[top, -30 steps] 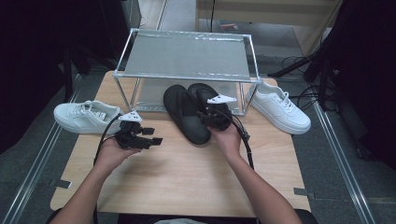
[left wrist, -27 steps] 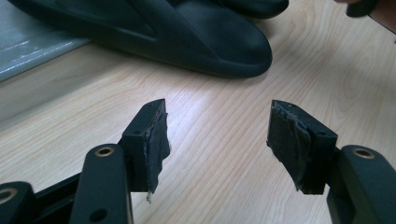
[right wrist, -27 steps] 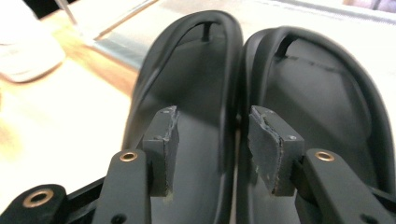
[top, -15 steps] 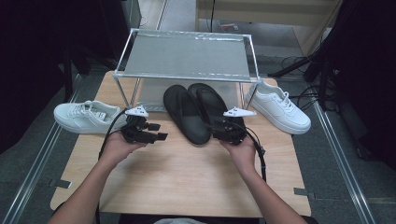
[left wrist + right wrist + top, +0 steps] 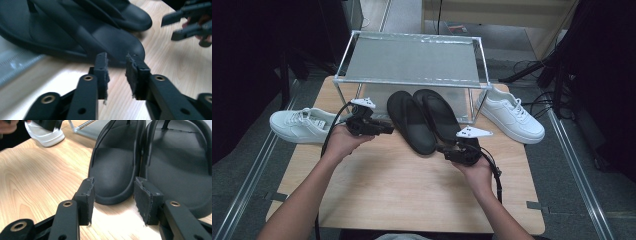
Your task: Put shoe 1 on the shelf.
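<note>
Two black flip-flops lie side by side at the middle of the wooden table, the left one (image 5: 410, 121) and the right one (image 5: 436, 113), toes under a metal rack (image 5: 412, 60). My left gripper (image 5: 388, 129) points right at the left flip-flop's side, open and holding nothing. In the left gripper view its jaws (image 5: 116, 62) stand slightly apart, just short of the flip-flop (image 5: 82, 35). My right gripper (image 5: 441, 148) sits just below the flip-flops' heels, open. In the right gripper view its jaws (image 5: 113, 187) frame the heel of the left flip-flop (image 5: 116, 167) without touching it, and the other flip-flop (image 5: 180, 170) lies beside it.
A white sneaker (image 5: 299, 125) lies at the table's left edge and another (image 5: 512, 114) at the right by the rack's leg. Cables trail from both grippers. Bare wood (image 5: 402, 185) spreads in front of the flip-flops. Metal rails run along both sides of the table.
My right gripper has drawn back from over the flip-flops to the table just below their heels. My left gripper has moved forward and right, closer to the left flip-flop.
</note>
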### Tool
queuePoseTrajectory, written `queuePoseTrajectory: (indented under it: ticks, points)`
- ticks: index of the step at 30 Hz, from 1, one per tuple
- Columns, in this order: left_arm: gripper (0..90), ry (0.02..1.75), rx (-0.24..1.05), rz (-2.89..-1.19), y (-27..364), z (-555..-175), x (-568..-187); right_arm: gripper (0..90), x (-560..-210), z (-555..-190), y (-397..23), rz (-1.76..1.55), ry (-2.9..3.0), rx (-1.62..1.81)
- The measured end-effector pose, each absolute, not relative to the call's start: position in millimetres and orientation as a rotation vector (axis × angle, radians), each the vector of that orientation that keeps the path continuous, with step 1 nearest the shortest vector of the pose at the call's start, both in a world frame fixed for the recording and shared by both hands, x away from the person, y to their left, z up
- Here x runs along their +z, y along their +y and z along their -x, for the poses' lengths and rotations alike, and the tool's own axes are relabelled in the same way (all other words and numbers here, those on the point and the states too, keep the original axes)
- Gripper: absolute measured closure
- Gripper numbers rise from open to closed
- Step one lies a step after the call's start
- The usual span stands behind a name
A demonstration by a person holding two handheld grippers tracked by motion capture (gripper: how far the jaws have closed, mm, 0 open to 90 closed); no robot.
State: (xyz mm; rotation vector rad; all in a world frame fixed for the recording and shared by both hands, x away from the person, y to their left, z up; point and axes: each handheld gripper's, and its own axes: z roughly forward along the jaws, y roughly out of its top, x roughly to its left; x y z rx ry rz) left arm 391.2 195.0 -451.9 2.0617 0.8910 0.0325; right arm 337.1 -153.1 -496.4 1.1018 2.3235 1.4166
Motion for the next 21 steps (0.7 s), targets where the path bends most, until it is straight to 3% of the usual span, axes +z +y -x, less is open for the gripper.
queuePoseTrajectory:
  ticks: [6,21]
  points:
    - [89.8,0.834,0.078,-2.078,192,-402,-428,51.1,-501,-339,-153,-1.114,2.338,1.397]
    - [89.7,0.796,0.204,-2.079,175,-455,-336,50.1,-513,-342,-141,-1.099,2.387,1.371]
